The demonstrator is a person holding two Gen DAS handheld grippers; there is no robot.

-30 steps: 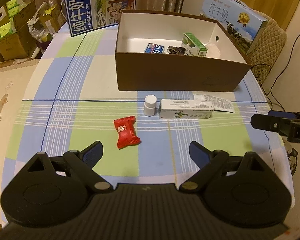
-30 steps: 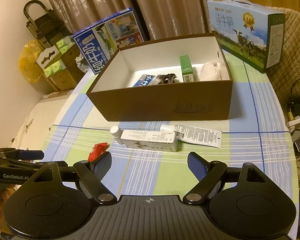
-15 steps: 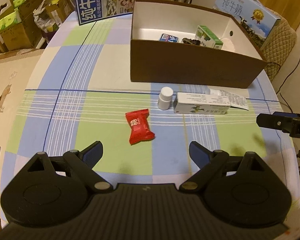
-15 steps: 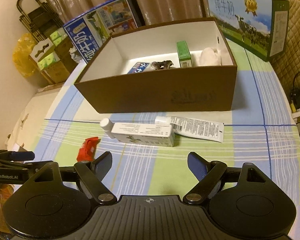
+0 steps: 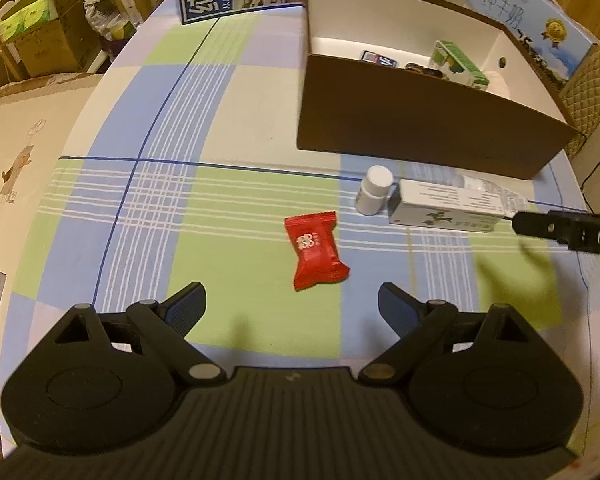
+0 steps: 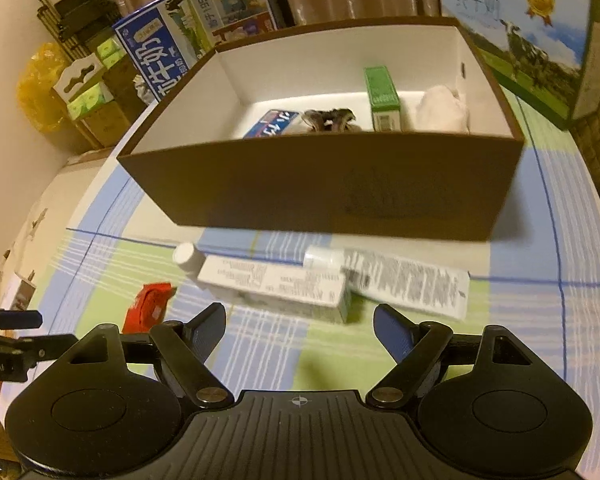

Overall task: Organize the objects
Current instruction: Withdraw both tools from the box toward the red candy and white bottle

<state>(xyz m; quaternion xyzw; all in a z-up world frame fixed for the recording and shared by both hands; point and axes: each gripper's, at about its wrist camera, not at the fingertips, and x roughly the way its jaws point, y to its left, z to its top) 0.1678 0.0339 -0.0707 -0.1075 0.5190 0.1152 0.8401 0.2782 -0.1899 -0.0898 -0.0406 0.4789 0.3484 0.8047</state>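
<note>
A red candy packet (image 5: 315, 254) lies on the checked tablecloth just ahead of my open, empty left gripper (image 5: 292, 304); it also shows in the right wrist view (image 6: 148, 307). A white pill bottle (image 5: 374, 195), a long white medicine box (image 5: 446, 205) and a white tube (image 6: 400, 282) lie in front of the brown cardboard box (image 6: 340, 188). My open, empty right gripper (image 6: 300, 326) is just short of the medicine box (image 6: 276, 282). The brown box holds a green carton (image 6: 381, 98), a blue packet (image 6: 271, 123), a dark item and a white bundle.
Two milk cartons stand behind the brown box, one blue (image 6: 196, 36) at back left, one light blue (image 6: 520, 32) at back right. Stacked boxes and a rack (image 5: 40, 24) stand beyond the table's left edge. A padded chair (image 5: 590, 84) is at the right.
Both grippers have moved forward and lower toward the table. The candy packet now lies close ahead of the left gripper, the medicine box close ahead of the right. Both stay open.
</note>
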